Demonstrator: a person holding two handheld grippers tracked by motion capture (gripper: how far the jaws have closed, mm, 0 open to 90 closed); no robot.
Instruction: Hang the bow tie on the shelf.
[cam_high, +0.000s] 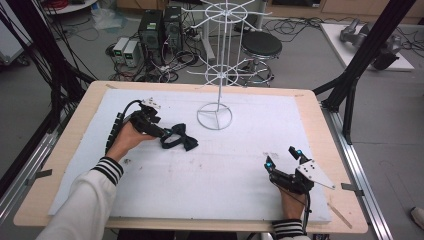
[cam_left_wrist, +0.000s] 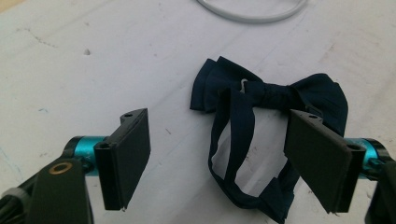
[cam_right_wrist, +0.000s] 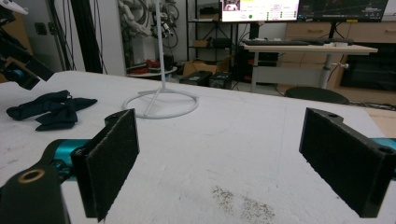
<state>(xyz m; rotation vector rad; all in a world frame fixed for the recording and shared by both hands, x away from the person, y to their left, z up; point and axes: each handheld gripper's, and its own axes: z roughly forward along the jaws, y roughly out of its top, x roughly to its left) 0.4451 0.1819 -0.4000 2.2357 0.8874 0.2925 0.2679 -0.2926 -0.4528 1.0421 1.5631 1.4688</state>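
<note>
A grey floor (cam_high: 300, 55) lay behind the table (cam_high: 310, 107). Computer towers (cam_high: 160, 30) and a black stool (cam_high: 261, 46) stood there among cables.

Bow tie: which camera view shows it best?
The left gripper view: the bow tie lies close up, knot and strap loop clear. The high view shows it small beside the left tongs; the right gripper view shows a distant dark heap.

No text, label, brand or number is legible anywhere in these views.
</note>
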